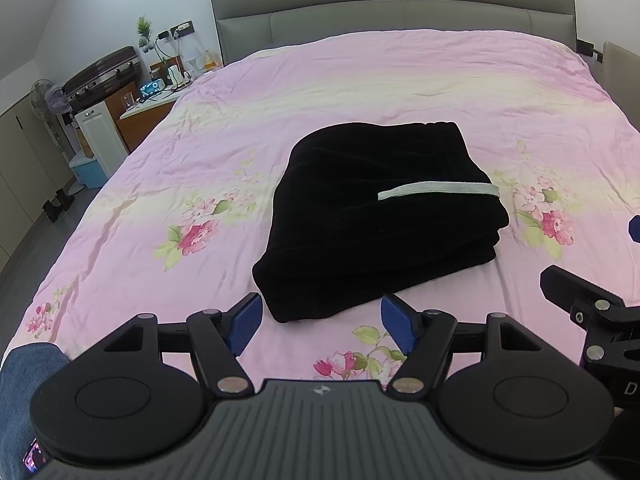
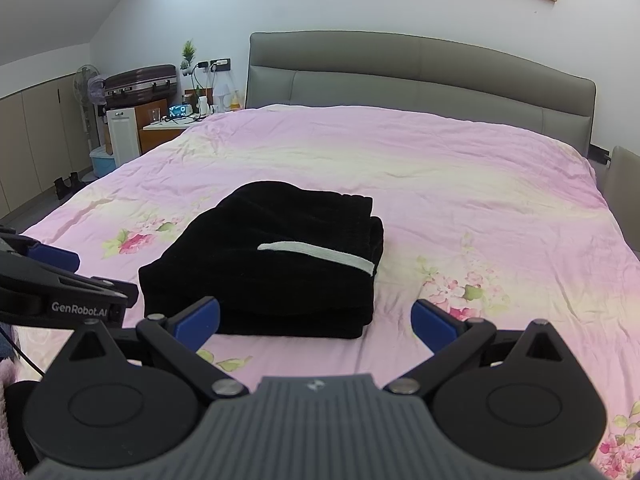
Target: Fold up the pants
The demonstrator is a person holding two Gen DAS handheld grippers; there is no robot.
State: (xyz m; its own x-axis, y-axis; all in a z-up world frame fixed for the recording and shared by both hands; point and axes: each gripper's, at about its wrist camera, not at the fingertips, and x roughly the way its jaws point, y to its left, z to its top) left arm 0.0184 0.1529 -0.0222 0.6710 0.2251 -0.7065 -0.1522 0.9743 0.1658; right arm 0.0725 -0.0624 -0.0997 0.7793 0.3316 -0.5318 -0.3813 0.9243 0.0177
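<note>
Black pants [image 1: 372, 216] lie folded in a compact stack on the pink floral bedspread [image 1: 360, 80], with a white stripe [image 1: 438, 190] on top. My left gripper [image 1: 322, 326] is open and empty, just in front of the stack's near edge. In the right wrist view the same folded pants [image 2: 272, 260] sit ahead and left of centre on the bedspread [image 2: 460, 200]. My right gripper [image 2: 316, 324] is open and empty, close to the stack's near edge. The left gripper's body [image 2: 52, 280] shows at the left edge there.
A grey padded headboard [image 2: 420, 72] stands at the far end of the bed. To the left are a nightstand with clutter [image 2: 176, 120], a suitcase [image 2: 140, 80], a fan [image 2: 86, 84] and a blue bin [image 2: 102, 164]. A denim-clad leg [image 1: 20, 392] is at lower left.
</note>
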